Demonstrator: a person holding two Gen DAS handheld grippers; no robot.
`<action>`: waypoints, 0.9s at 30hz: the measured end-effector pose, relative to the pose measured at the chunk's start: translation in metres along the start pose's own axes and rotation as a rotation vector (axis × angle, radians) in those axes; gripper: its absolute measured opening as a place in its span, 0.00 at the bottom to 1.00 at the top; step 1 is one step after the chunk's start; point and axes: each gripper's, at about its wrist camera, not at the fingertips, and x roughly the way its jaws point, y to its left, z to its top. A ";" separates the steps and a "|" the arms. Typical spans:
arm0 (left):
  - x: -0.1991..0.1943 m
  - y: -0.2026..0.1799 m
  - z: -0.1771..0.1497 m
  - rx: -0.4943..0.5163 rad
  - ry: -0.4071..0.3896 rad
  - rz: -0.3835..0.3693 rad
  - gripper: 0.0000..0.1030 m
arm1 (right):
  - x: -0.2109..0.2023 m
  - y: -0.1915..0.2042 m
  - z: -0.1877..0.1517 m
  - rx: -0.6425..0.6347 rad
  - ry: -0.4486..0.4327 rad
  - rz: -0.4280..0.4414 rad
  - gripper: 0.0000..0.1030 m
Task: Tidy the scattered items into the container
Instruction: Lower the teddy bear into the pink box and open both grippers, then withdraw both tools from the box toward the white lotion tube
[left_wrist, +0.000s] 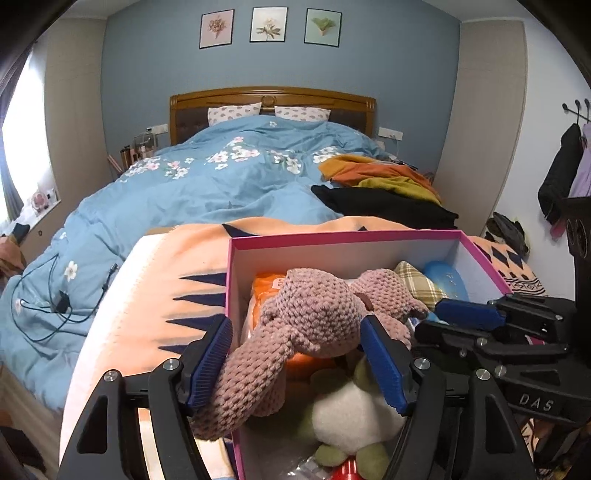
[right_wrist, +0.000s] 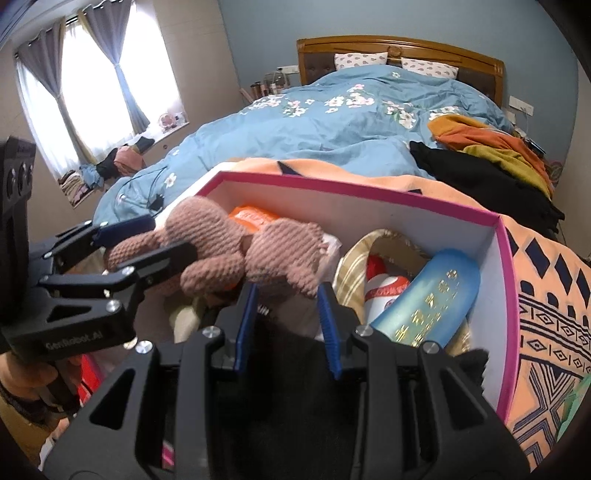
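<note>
A pink-rimmed white box (left_wrist: 343, 238) (right_wrist: 369, 192) sits on an orange patterned blanket at the foot of the bed. A brown crocheted plush (left_wrist: 310, 310) (right_wrist: 221, 240) lies across its left side, one limb hanging over the rim. My left gripper (left_wrist: 297, 332) is open around the plush's body, its fingers (left_wrist: 212, 350) on either side. My right gripper (right_wrist: 288, 295) is open just before the plush's other end, its fingers (left_wrist: 467, 314) showing at right in the left wrist view. The box also holds an orange packet (right_wrist: 255, 216), a blue bottle (right_wrist: 436, 291), plaid cloth (left_wrist: 419, 282) and a white-green plush (left_wrist: 354, 413).
The orange blanket (left_wrist: 166, 280) (right_wrist: 546, 295) covers the bed's foot. A blue floral duvet (left_wrist: 207, 184) lies beyond, with black and orange clothes (left_wrist: 384, 188) at right and a cable (left_wrist: 55, 299) at left. A coat rack (left_wrist: 569, 166) stands at far right.
</note>
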 end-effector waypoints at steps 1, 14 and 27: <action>-0.001 -0.001 -0.001 0.004 -0.004 0.000 0.73 | -0.001 0.002 -0.002 -0.007 -0.003 0.003 0.35; -0.027 -0.013 -0.018 0.014 -0.079 0.016 0.83 | -0.027 0.018 -0.021 -0.059 -0.081 0.000 0.50; -0.043 -0.021 -0.033 -0.024 -0.119 0.037 0.94 | -0.046 0.015 -0.047 -0.026 -0.134 0.010 0.67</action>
